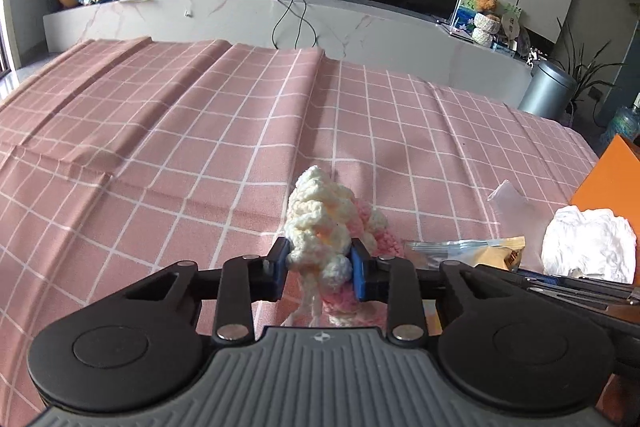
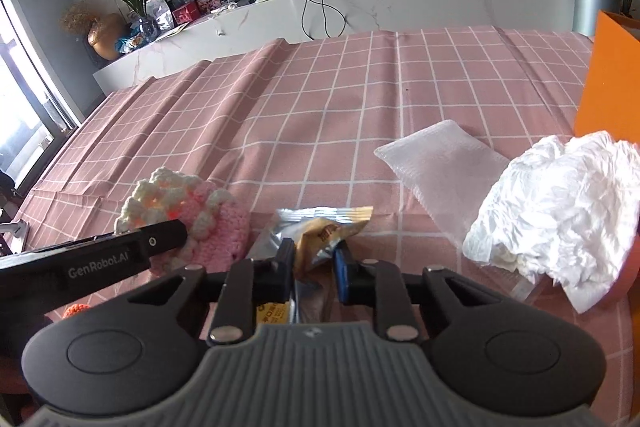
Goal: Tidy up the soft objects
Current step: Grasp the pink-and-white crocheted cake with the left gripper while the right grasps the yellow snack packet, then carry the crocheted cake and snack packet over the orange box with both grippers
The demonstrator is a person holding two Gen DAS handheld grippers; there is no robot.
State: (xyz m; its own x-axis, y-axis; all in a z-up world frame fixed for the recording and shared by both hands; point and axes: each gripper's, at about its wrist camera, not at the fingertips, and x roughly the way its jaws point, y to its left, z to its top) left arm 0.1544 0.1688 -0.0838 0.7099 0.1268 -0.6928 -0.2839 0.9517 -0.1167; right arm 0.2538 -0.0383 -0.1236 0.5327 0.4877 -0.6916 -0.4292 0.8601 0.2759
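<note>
only right view shows bubble pouch (image 2: 442, 163) w/ whole tissue (image 2: 560, 203).

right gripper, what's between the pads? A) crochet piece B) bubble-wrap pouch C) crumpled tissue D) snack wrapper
D: in the right wrist view the right gripper has its pads pinched on the snack wrapper; the crochet piece lies off to its left, in the left gripper.
</note>
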